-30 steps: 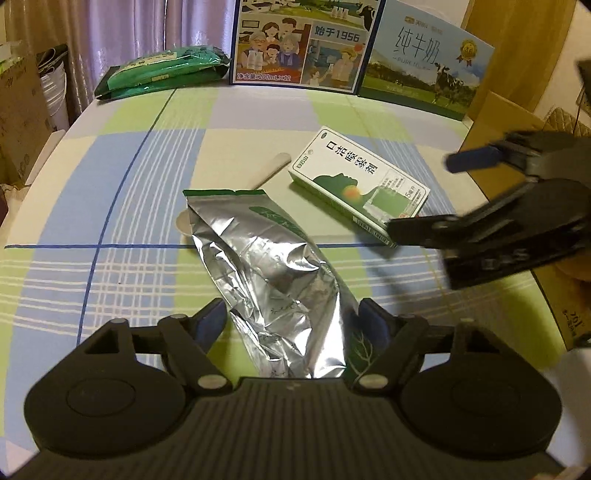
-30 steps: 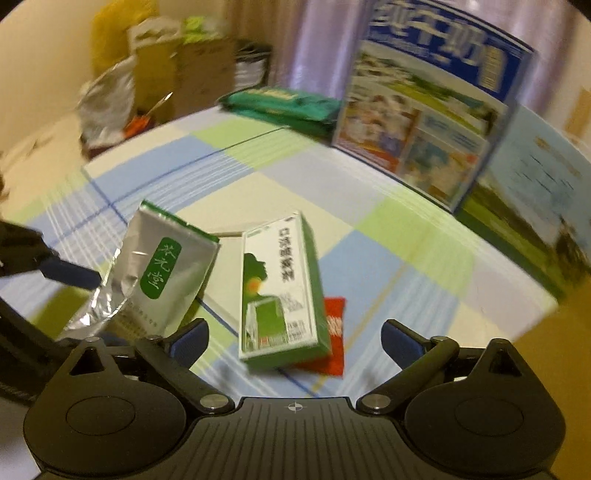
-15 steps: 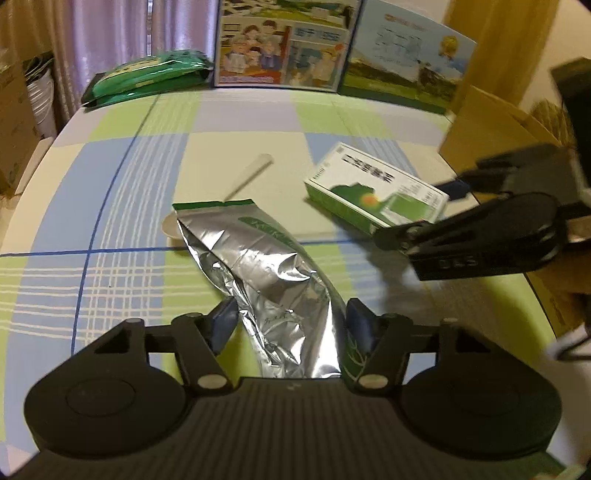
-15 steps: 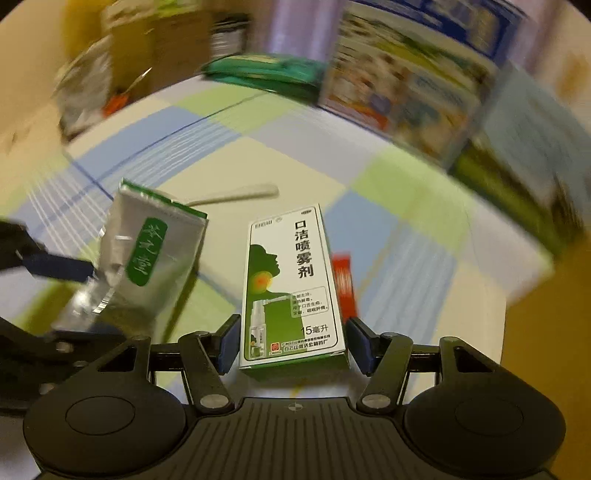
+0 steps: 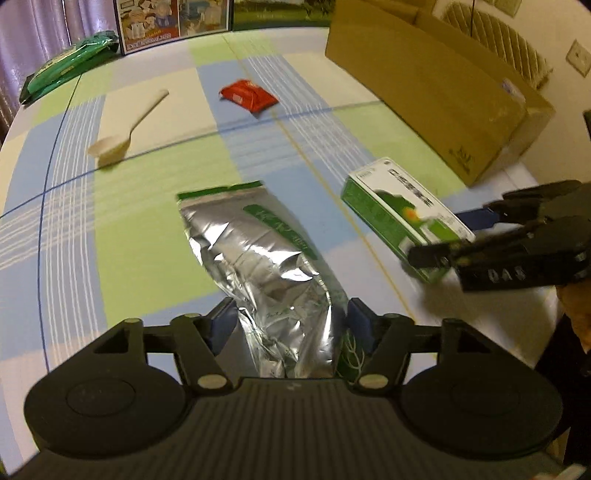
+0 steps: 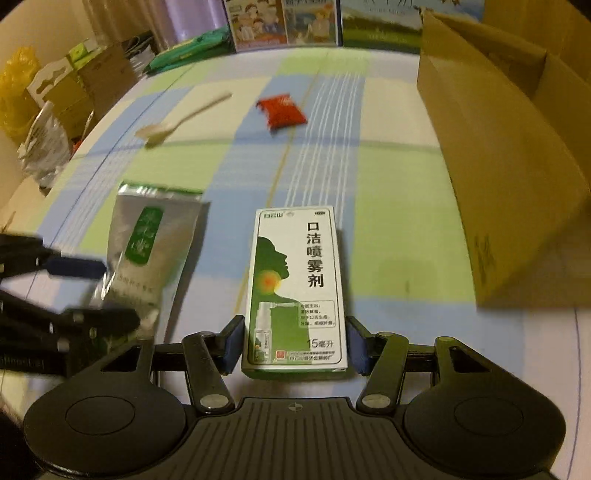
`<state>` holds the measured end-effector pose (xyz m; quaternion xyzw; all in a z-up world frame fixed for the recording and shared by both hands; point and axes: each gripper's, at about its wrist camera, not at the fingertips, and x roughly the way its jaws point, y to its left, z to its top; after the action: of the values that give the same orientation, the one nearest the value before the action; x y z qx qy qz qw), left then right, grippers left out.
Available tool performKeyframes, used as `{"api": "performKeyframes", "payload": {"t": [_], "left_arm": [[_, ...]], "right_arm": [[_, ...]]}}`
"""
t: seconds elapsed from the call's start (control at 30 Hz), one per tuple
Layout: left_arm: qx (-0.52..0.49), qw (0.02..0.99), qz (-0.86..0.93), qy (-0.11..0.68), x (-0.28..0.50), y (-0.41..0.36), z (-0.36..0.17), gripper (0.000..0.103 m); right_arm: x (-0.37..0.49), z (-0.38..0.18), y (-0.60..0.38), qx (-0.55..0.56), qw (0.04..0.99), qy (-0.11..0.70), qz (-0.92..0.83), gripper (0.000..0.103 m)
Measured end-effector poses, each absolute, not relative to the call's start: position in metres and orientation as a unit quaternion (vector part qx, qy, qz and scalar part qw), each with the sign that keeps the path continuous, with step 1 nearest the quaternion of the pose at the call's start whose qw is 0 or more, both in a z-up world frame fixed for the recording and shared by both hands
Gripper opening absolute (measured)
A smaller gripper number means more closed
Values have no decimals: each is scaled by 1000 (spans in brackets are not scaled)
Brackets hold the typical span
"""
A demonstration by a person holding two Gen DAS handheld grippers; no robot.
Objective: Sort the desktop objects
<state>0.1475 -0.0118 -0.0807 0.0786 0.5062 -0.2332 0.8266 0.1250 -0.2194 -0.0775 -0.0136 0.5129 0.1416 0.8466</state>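
Two handheld claws work over a counter (image 5: pixel 155 236) covered in a checked cloth of blue, green and cream squares.

The left claw (image 5: pixel 288 325) is clenched on the near end of a crinkled silver foil pouch (image 5: pixel 258 251) with a green label and green top edge. The pouch stretches away from the claw toward the far side, and its blue pads press against both sides.

The right claw (image 6: pixel 295 343) grasps the near end of a white and green spray box (image 6: pixel 297 280) printed with Chinese characters and a green head in profile. The box points away from the claw, with a pad against each long side. In the left wrist view this box sits to the right of the pouch, apart from it.

Farther back on the counter lie a cream plastic spoon (image 5: pixel 125 125) on the left and a red packet (image 5: pixel 249 96) near the middle, well apart from each other. A large brown cardboard box (image 6: pixel 495 177) stands along the right side. At the far left edge lies a green packet (image 5: pixel 66 66), and printed cartons (image 5: pixel 173 18) stand upright along the far edge.
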Motion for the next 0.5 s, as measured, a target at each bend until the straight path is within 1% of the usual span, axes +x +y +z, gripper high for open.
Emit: {"api": "performKeyframes", "payload": {"t": [0.03, 0.07, 0.1, 0.17, 0.23, 0.37, 0.5], "left_arm": [[77, 827, -228, 508, 147, -12, -81, 63], [72, 828, -223, 510, 148, -11, -80, 63], [64, 829, -216, 511, 148, -10, -80, 65], [47, 832, -204, 514, 152, -10, -80, 66], [35, 833, -195, 516, 158, -12, -81, 66], [65, 827, -183, 527, 170, -24, -87, 70], [83, 821, -176, 537, 178, -32, -91, 71]], "right_arm": [[120, -78, -219, -19, 844, 515, 151, 55], [117, -79, -220, -22, 844, 514, 154, 59], [116, -79, -223, -22, 845, 513, 152, 61], [119, -77, -225, -18, 846, 510, 152, 73], [121, -75, -227, -23, 852, 501, 154, 76], [129, -76, -229, -26, 857, 490, 159, 78], [132, -80, -230, -32, 856, 485, 173, 78]]}}
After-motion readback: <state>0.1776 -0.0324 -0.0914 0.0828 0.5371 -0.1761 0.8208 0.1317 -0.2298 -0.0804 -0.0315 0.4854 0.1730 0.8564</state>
